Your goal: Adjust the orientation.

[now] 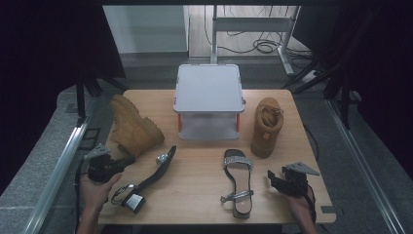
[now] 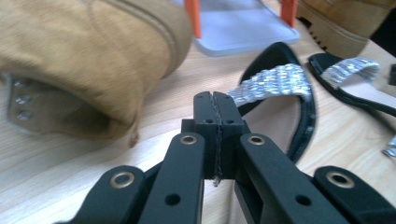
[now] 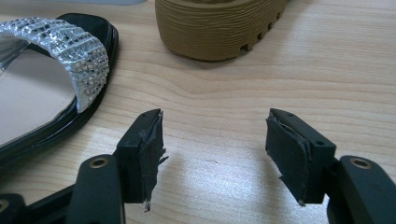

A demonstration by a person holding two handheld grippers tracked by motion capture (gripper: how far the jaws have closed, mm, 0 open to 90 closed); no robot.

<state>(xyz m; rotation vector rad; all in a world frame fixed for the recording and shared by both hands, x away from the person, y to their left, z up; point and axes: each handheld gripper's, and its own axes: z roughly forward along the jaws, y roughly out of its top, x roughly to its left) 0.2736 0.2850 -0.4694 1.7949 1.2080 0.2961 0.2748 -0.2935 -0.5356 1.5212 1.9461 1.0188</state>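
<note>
Left claw [image 2: 215, 105] pressed together on nothing — sandal [image 2: 280, 93] just ahead; right claw [image 3: 214, 140] spread. Closed jaws could shove it.

No legible text, labels, brands, numbers or signs in any view. Checked boots, sandals, the white box and the desk surface: no print readable on them at this resolution.
</note>
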